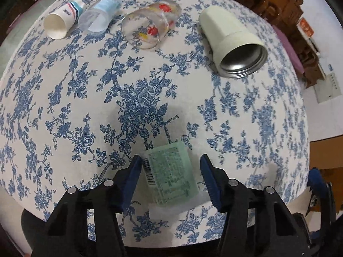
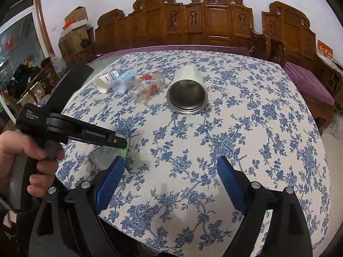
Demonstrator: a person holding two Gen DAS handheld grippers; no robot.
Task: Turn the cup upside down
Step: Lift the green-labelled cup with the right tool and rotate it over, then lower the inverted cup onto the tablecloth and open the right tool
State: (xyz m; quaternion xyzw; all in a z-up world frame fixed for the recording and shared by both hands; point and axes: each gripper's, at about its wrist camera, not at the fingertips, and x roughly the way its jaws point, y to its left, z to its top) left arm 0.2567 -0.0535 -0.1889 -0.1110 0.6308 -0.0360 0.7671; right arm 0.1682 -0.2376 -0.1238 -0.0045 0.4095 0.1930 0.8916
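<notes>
A clear plastic cup with a green printed label (image 1: 170,171) lies on its side near the table's front edge. My left gripper (image 1: 170,171) is open, its blue fingers on either side of the cup; the left finger is close to the cup or touching it, the right stands apart. In the right wrist view the left gripper (image 2: 120,143) comes in from the left over the green cup (image 2: 105,154), which is mostly hidden. My right gripper (image 2: 171,171) is open and empty above the cloth.
Several cups lie on their sides at the far end: a striped paper cup (image 1: 62,19), a clear cup with a blue label (image 1: 98,15), a flowered glass (image 1: 150,25), and a cream steel-lined tumbler (image 1: 231,40). A carved wooden bench (image 2: 214,21) stands behind the table.
</notes>
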